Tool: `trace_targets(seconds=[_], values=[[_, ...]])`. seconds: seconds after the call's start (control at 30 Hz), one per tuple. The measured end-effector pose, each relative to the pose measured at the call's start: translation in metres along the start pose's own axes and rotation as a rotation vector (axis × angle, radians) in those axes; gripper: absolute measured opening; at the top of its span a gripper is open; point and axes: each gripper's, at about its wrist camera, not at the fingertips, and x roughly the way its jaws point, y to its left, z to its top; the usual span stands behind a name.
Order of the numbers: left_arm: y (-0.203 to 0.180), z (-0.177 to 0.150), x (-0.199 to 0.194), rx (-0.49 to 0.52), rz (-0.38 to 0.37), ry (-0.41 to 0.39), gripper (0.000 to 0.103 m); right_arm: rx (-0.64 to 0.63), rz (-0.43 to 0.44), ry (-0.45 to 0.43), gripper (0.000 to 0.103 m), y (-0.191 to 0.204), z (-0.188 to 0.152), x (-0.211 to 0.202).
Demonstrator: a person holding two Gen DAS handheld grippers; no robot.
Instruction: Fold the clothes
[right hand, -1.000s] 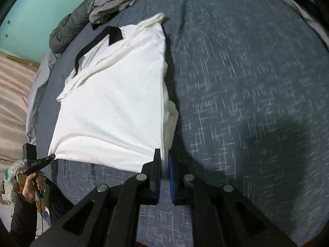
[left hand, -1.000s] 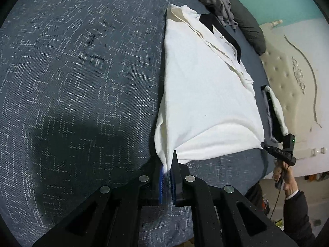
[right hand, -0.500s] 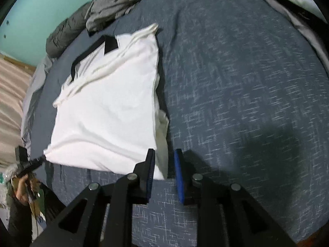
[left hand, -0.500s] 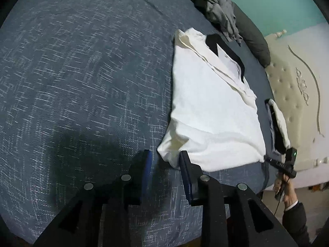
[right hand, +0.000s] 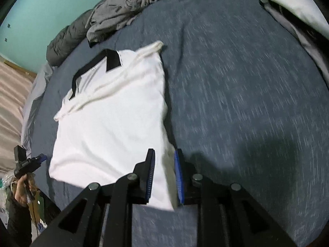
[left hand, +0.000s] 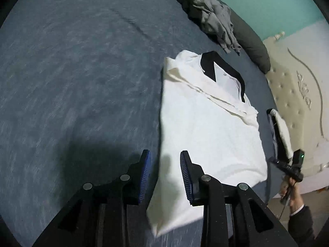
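Observation:
A white shirt with a black collar lies folded into a rectangle on the blue-grey bedspread. My left gripper hovers open over the shirt's near left corner; the cloth lies loose below the blue pads without touching them. In the right wrist view the same shirt spreads to the left. My right gripper is open above its near right corner, with a narrower gap and the cloth slack under it.
Crumpled grey clothes and a dark pillow lie at the far end of the bed. A small stack of folded clothes sits by the cream headboard. A hand grips the other tool's handle. Bare bedspread spreads to the right.
Both grippers were shut on the shirt's near corners; their jaws have opened and let go. The corners now lie slack on the bed, and both views have shifted over the shirt.

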Motion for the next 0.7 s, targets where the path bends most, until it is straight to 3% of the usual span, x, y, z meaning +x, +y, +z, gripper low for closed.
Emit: trace_targets(seconds=[0.27,0.47,0.7], values=[[-0.032,0.041,0.049,0.140,0.089,0.019,0.032,-0.064,-0.037,0.003,0.020,0.027,0.048,0.030],[-0.033,0.070,0.074,0.184,0.146,0.022,0.032,-0.114,-0.068,0.022,0.020,0.043,0.091,0.066],[-0.030,0.101,0.084,0.171,0.154,-0.011,0.032,-0.181,-0.110,0.060,0.020,0.057,0.125,0.109]])
